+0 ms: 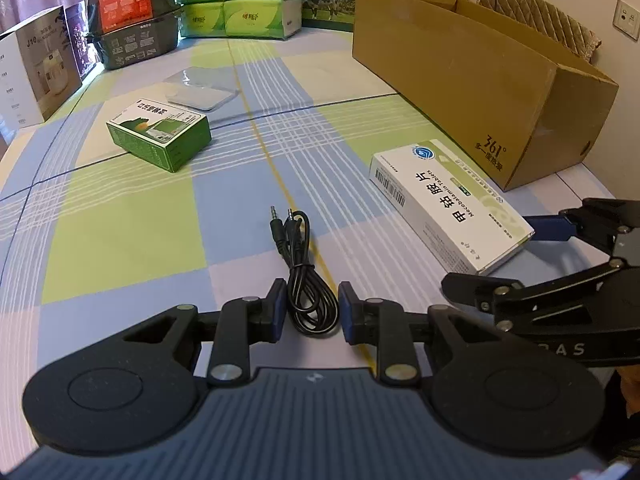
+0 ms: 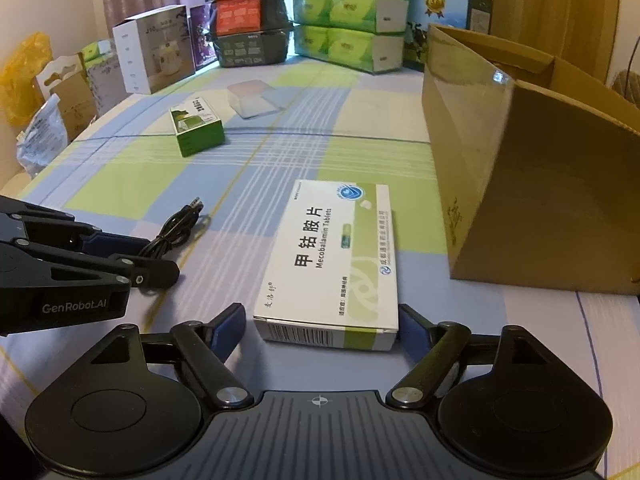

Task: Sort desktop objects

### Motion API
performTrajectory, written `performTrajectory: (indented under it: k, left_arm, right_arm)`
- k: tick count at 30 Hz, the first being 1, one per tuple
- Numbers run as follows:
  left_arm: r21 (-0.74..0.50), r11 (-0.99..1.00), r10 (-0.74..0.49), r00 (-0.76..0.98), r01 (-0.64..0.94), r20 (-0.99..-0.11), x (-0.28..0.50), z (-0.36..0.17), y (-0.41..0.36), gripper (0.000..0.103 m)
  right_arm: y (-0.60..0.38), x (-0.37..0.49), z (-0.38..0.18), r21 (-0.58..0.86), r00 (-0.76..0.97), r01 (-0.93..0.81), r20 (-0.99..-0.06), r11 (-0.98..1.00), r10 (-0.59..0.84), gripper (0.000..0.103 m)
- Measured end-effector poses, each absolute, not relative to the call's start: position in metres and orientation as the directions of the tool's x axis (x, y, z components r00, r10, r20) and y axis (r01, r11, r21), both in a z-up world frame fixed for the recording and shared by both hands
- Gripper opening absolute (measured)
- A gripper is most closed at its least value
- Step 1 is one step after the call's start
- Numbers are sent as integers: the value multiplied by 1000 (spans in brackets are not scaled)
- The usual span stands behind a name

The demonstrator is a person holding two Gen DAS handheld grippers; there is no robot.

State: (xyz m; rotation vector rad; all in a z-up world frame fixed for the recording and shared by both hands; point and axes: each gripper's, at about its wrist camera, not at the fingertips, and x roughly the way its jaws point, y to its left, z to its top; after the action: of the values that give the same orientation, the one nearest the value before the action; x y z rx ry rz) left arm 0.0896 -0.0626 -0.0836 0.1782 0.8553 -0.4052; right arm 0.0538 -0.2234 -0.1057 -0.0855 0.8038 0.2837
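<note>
Lying on a checked tablecloth (image 1: 120,240), the objects were arranged as follows, from left to right. At the far left stood a green carton (image 1: 160,136), flat on the cloth, with a clear plastic case (image 1: 202,88) just beyond it. Near the centre lay a coiled black audio cable (image 1: 306,280), its two plugs pointing to the far side. The left gripper (image 1: 313,312) sat low over the cloth with its blue-padded fingers apart, one on each side of the cable's near loop; whether the pads touched the cable could not be told from the left wrist view. To the right lay a white tablet box (image 2: 336,256), flat, label up. The right gripper (image 2: 320,324) had its fingers spread wide at the box's near end, the right finger just beside the box corner and the left finger a little apart from it. At the far right stood an open cardboard box (image 2: 540,184), near the tablet box but not touching it. Stacked packages (image 2: 344,12) lined the far edge.
</note>
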Motion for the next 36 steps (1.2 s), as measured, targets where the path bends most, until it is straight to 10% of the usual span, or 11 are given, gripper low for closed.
performTrajectory:
  k: [36]
  left_arm:
    - [1, 929, -260, 652, 371, -712, 74, -79, -62, 21]
  right_arm:
    - [-219, 87, -110, 0, 676, -255, -715, 967, 178, 78]
